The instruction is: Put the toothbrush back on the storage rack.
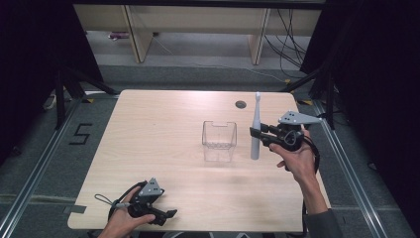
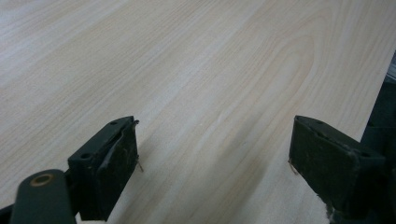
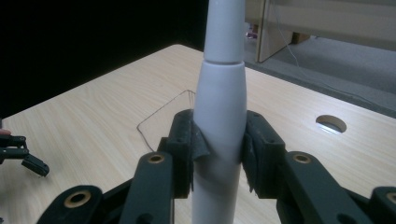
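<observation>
A white electric toothbrush (image 1: pixel 256 130) stands upright at the right of the table, brush head up, with my right gripper (image 1: pixel 254 134) shut on its handle. In the right gripper view both pads press the sides of the toothbrush (image 3: pixel 219 116), and the right gripper (image 3: pixel 218 151) holds it just right of a clear plastic cup (image 1: pixel 219 141). The cup's thin rim (image 3: pixel 161 112) shows behind the handle. My left gripper (image 1: pixel 169 216) rests near the table's front left edge, jaws wide open on bare wood; in its own view the left gripper (image 2: pixel 212 156) has nothing between the pads.
The light wooden table (image 1: pixel 158 148) has a round cable hole (image 1: pixel 240 104) at the back right. Black curtains flank both sides, and wooden furniture legs and cables stand on the floor behind. The table's right edge (image 2: pixel 378 88) lies close to the left gripper's right jaw.
</observation>
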Action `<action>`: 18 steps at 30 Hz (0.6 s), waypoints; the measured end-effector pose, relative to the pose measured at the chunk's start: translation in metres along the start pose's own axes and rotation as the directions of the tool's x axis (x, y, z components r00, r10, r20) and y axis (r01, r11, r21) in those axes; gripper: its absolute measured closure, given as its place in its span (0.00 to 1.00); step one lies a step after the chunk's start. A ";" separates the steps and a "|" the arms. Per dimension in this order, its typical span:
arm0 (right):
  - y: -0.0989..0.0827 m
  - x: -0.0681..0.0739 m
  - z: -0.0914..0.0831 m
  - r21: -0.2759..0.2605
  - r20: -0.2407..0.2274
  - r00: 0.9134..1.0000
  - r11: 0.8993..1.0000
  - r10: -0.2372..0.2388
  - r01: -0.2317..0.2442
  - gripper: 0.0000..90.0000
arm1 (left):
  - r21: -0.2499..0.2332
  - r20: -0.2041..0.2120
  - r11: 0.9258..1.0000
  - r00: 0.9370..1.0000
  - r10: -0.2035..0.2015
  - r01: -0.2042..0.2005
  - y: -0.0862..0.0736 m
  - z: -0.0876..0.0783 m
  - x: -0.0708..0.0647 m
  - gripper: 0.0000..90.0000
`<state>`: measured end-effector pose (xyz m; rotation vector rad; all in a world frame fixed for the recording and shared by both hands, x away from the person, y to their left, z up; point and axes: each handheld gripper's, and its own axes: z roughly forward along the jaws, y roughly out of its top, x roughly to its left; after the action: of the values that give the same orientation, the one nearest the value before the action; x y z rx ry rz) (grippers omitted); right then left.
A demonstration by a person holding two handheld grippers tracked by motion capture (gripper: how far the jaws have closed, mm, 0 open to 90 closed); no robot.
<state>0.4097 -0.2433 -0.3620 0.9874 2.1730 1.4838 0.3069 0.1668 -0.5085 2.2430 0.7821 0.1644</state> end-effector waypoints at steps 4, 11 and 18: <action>0.004 -0.001 0.002 -0.013 -0.007 1.000 0.999 -0.031 0.031 0.74 | 0.000 0.000 1.000 1.000 0.000 0.000 0.000 0.000 0.000 0.17; 0.012 0.001 0.006 -0.012 -0.010 1.000 1.000 -0.021 0.021 0.74 | 0.000 0.000 1.000 1.000 0.002 -0.002 0.000 0.000 0.000 0.17; 0.023 0.006 0.012 -0.031 -0.029 0.999 0.999 -0.019 0.018 0.74 | 0.002 0.001 1.000 1.000 0.002 -0.002 0.000 0.000 0.000 0.17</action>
<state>0.4210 -0.2266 -0.3456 0.9386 2.1672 1.5275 0.3069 0.1669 -0.5083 2.2462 0.7793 0.1634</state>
